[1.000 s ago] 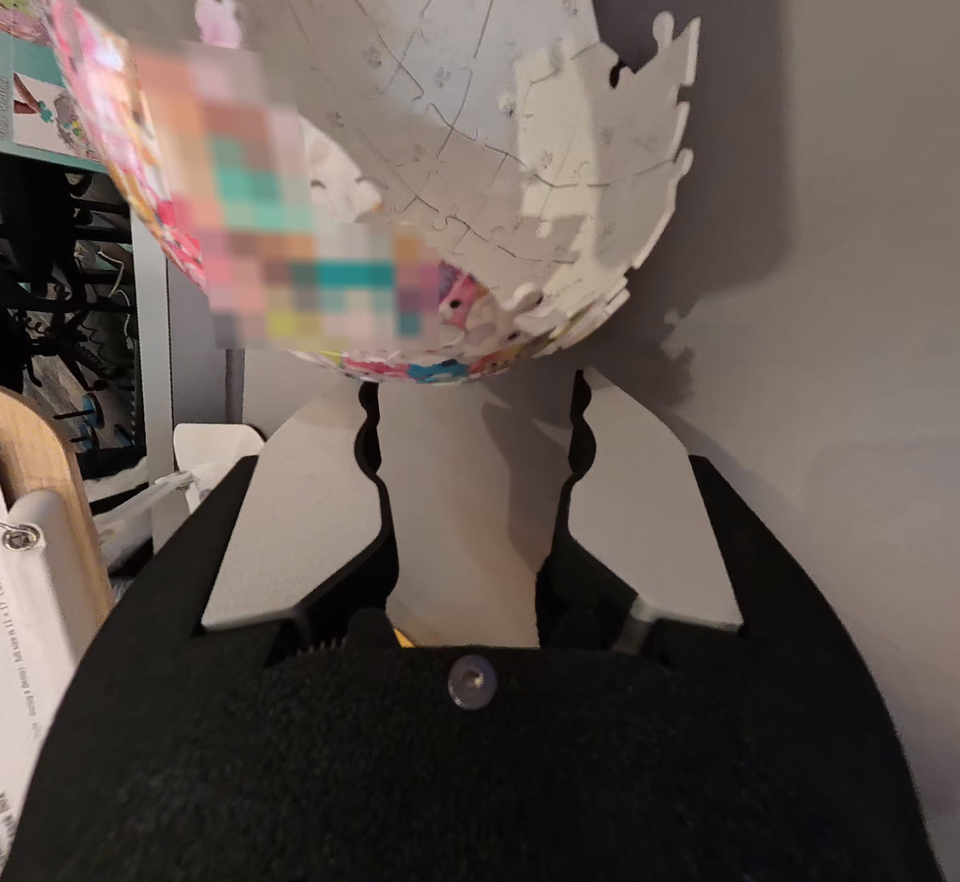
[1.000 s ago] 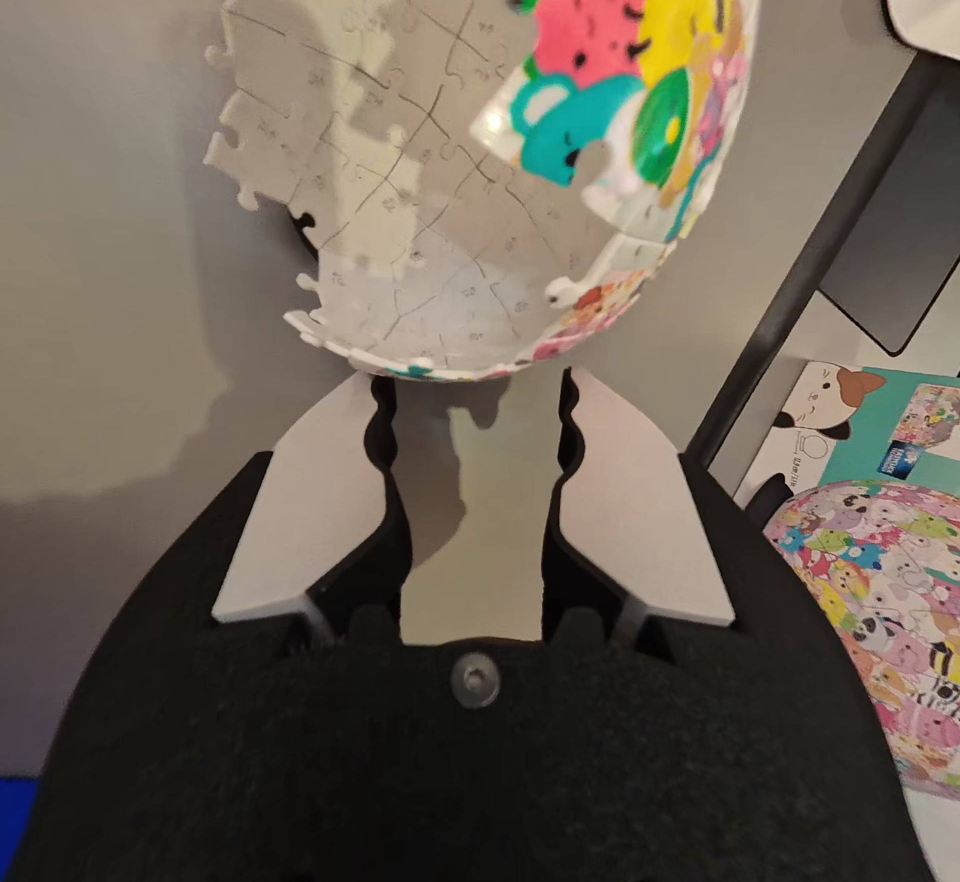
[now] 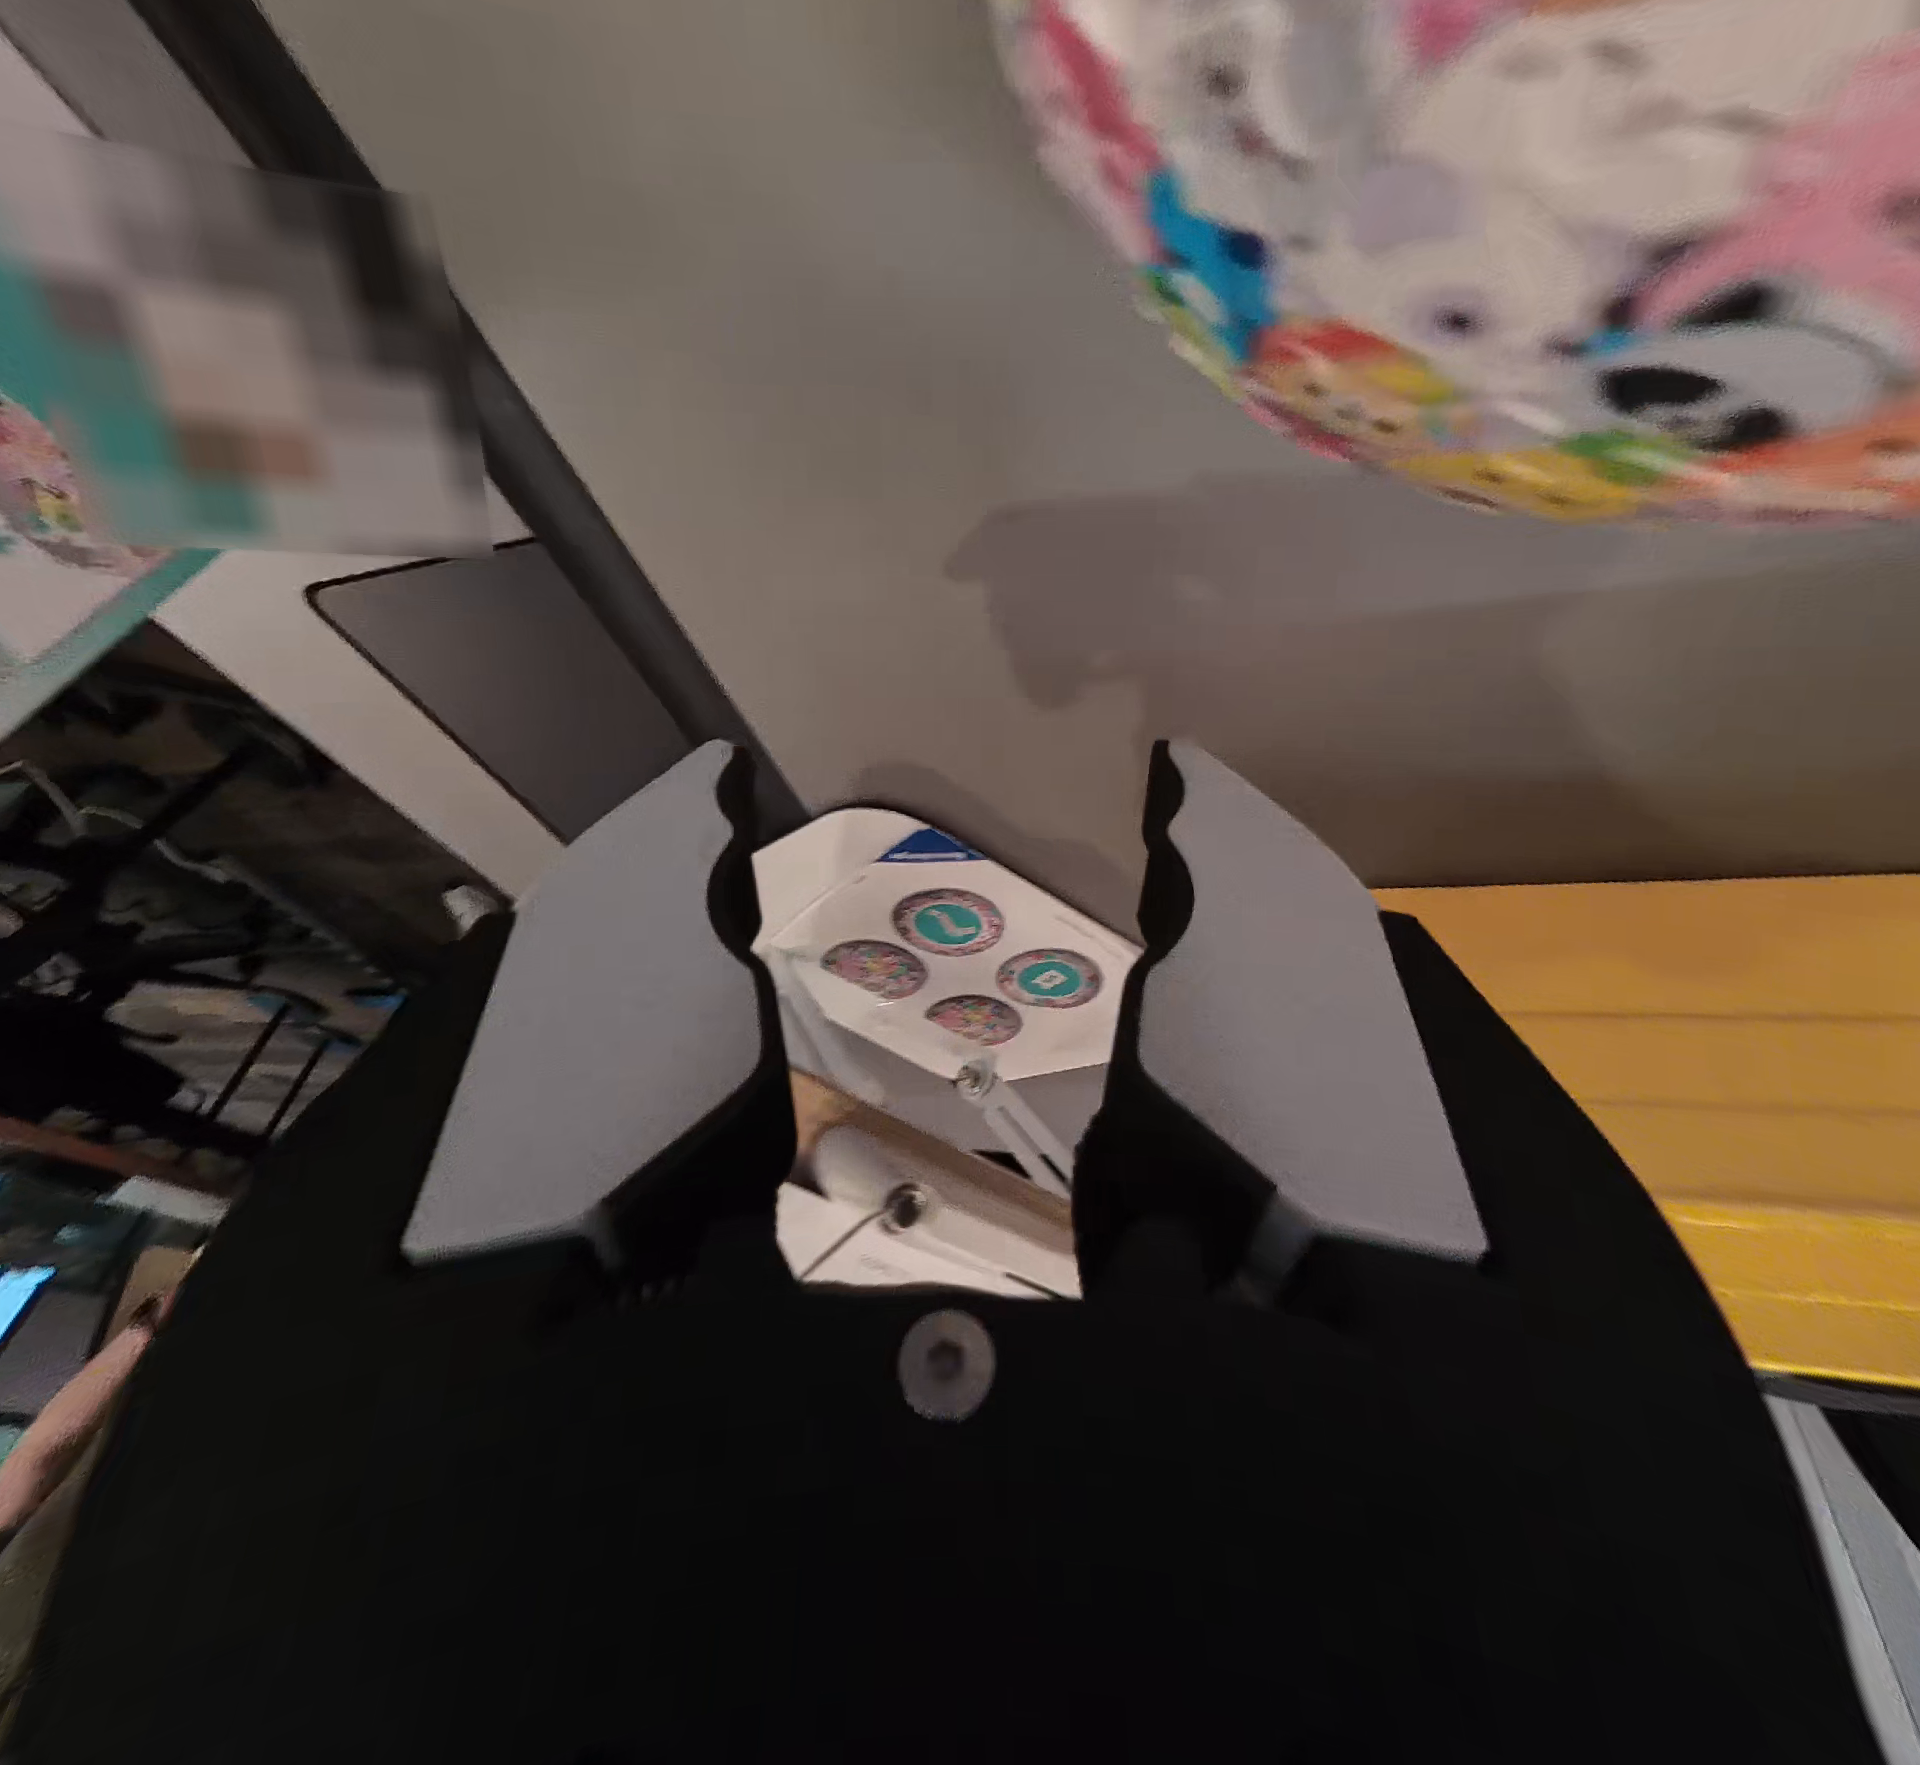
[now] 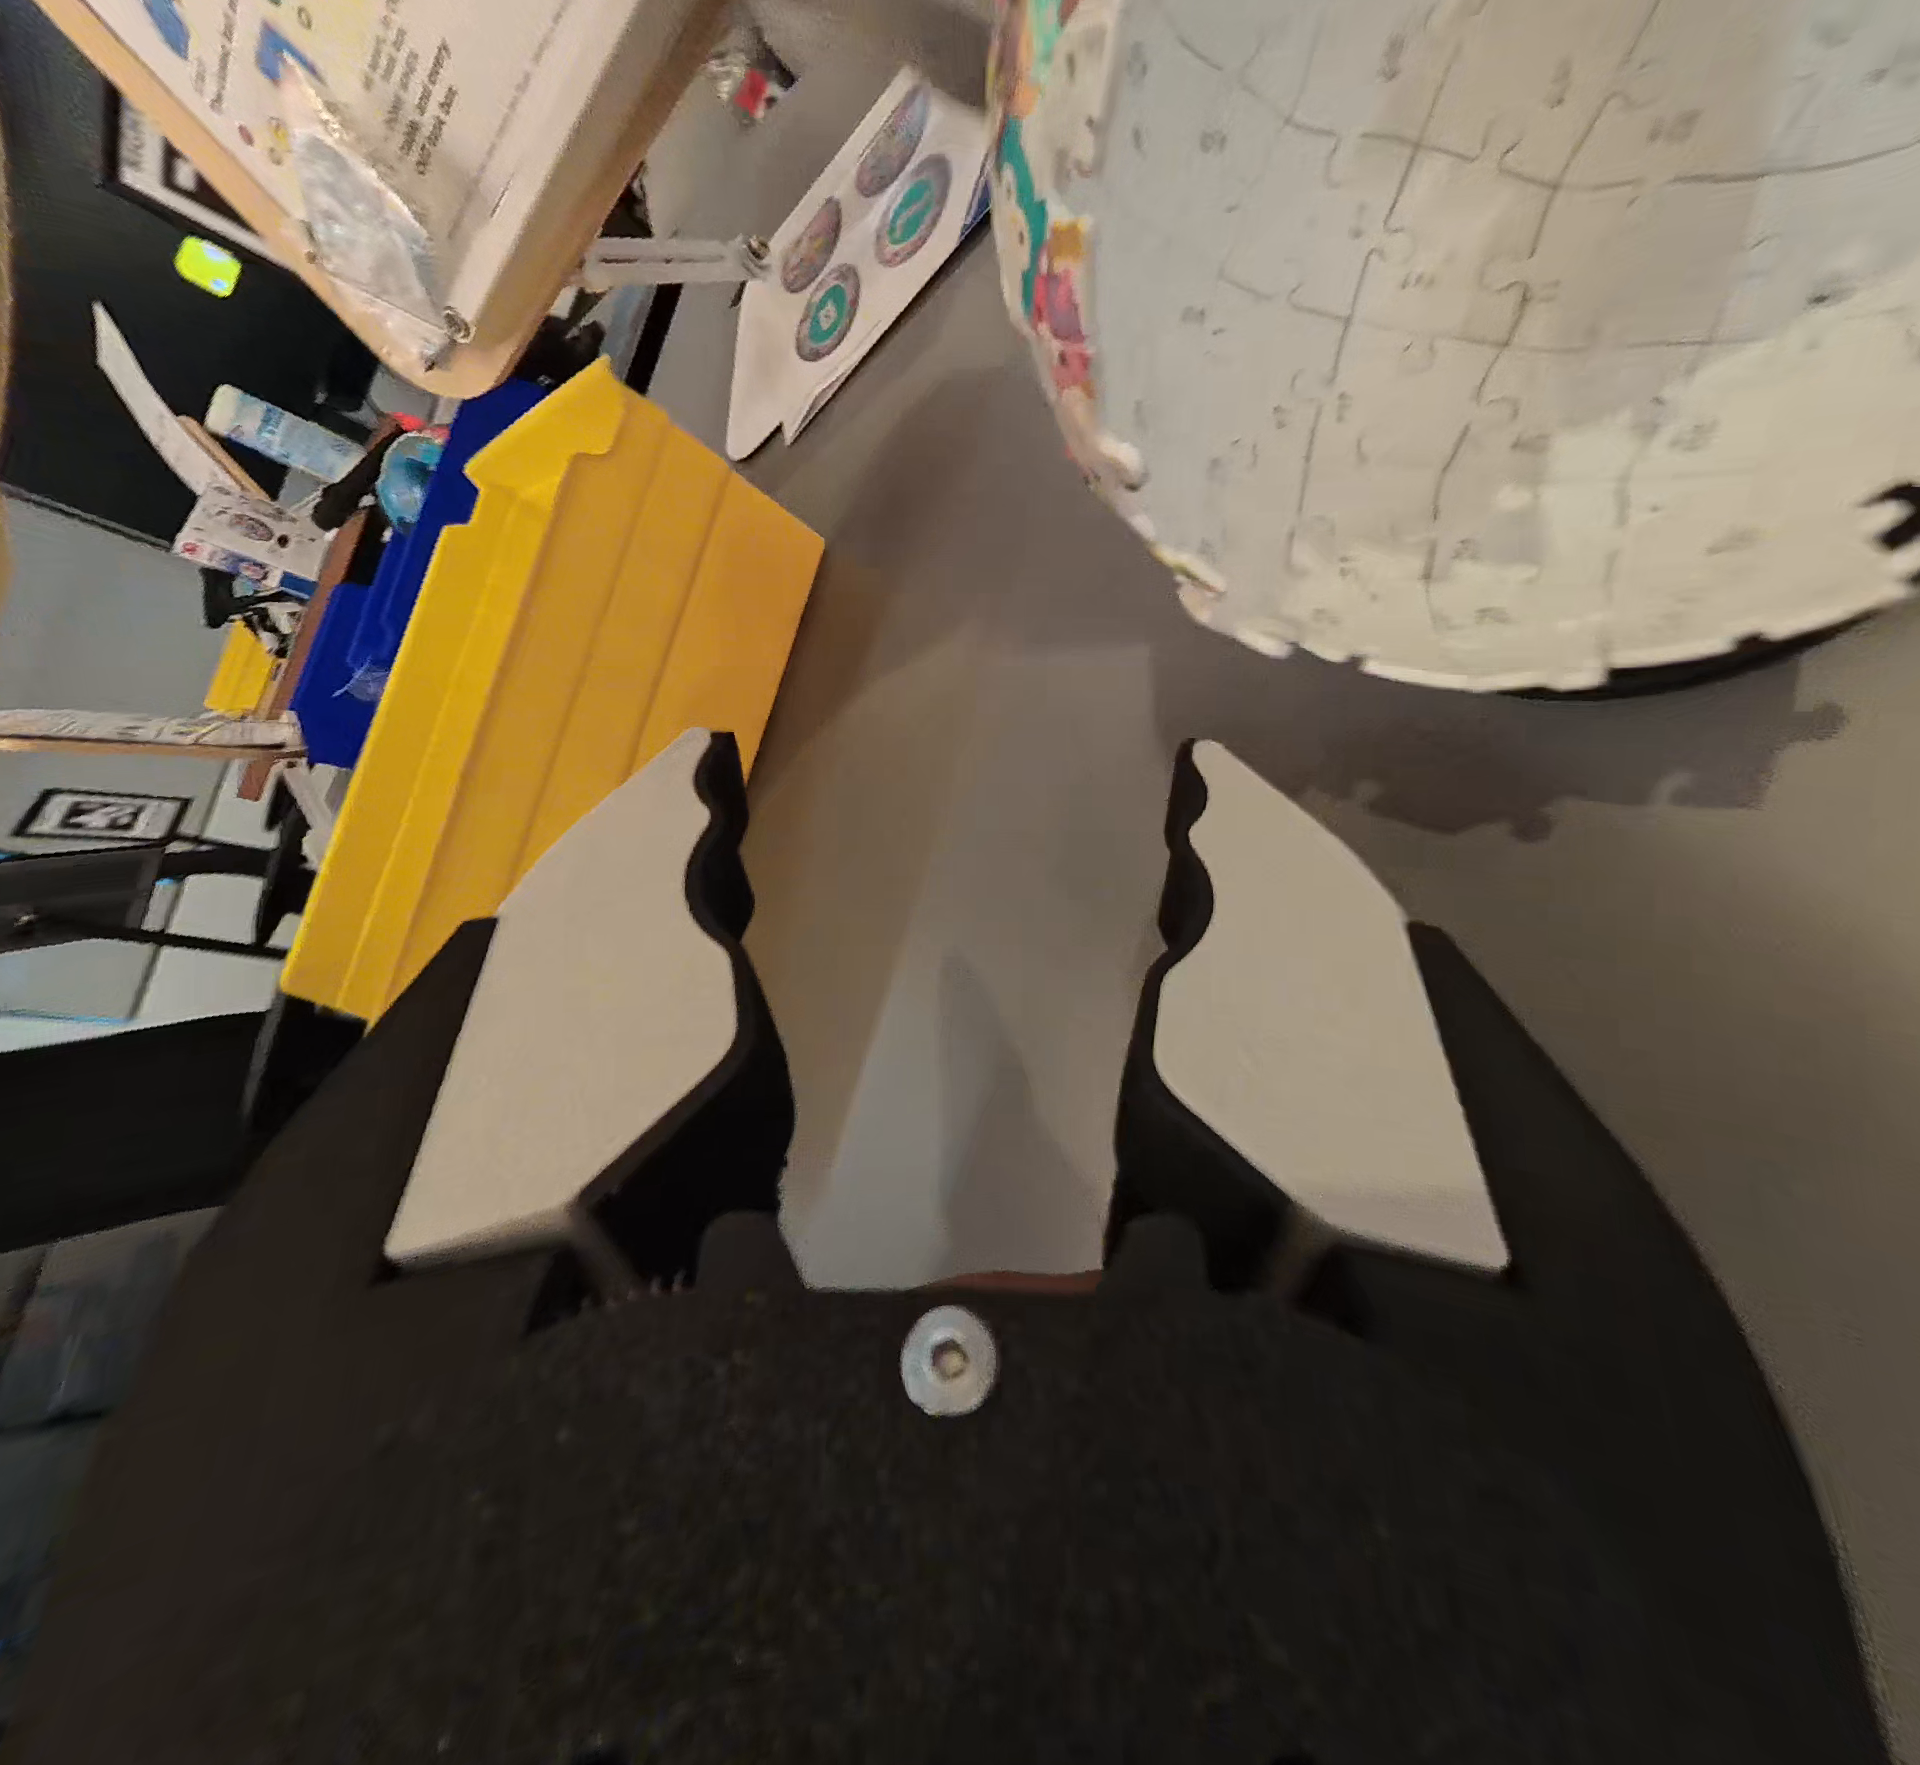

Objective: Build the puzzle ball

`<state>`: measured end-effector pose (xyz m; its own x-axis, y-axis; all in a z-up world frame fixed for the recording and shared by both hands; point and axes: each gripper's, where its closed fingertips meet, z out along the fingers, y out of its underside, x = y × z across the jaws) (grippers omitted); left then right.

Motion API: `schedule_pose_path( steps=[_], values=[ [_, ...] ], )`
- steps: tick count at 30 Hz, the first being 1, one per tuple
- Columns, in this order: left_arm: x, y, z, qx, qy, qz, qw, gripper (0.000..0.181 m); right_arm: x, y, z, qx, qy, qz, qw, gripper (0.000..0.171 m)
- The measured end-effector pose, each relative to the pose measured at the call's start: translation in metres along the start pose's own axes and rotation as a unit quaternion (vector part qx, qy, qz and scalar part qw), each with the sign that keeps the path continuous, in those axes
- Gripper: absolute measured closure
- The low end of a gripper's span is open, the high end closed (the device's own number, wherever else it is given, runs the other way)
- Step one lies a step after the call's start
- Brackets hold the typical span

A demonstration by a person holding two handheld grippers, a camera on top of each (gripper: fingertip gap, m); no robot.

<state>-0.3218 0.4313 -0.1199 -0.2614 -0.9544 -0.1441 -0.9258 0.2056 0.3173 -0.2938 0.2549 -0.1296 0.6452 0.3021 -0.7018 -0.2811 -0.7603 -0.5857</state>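
Observation:
The partly built puzzle ball fills the upper right of the left wrist view, its colourful cartoon outside facing me and blurred. In the right wrist view the puzzle ball shows its white inner side with a jagged open edge, upper right, resting on the grey table. My left gripper is open and empty, down and left of the ball. My right gripper is open and empty, below and left of the ball. Neither touches it.
A yellow bin with a blue bin behind it stands left of the right gripper; the yellow bin also shows at the right of the left wrist view. A white card with round stickers and a wooden clipboard stand lie beyond.
Both grippers have pulled away from under the ball and swung sideways. The ball now sits off to the upper right in each view instead of straight above the fingertips.

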Motion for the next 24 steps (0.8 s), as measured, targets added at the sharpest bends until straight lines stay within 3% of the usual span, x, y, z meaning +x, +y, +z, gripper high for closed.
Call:
schedule_pose_path(
  steps=[2,8,13,24],
  values=[
    [-0.015,-0.003,0.0,0.005,-0.02,-0.015,1.0,0.109,0.001,0.005,0.005,-0.01,-0.002,0.006,1.0,0.093],
    [-0.045,-0.033,-0.003,0.124,-0.024,-0.123,0.984,0.111,0.019,0.001,0.001,0.001,-0.005,0.012,1.0,0.093],
    [-0.052,-0.037,0.008,0.123,-0.035,-0.128,0.984,0.11,0.03,-0.01,-0.003,0.012,0.002,-0.014,1.0,0.092],
    [-0.028,-0.074,0.012,0.164,0.076,-0.125,0.975,0.116,0.043,-0.016,-0.009,-0.006,-0.01,-0.017,1.0,0.089]
  ],
)
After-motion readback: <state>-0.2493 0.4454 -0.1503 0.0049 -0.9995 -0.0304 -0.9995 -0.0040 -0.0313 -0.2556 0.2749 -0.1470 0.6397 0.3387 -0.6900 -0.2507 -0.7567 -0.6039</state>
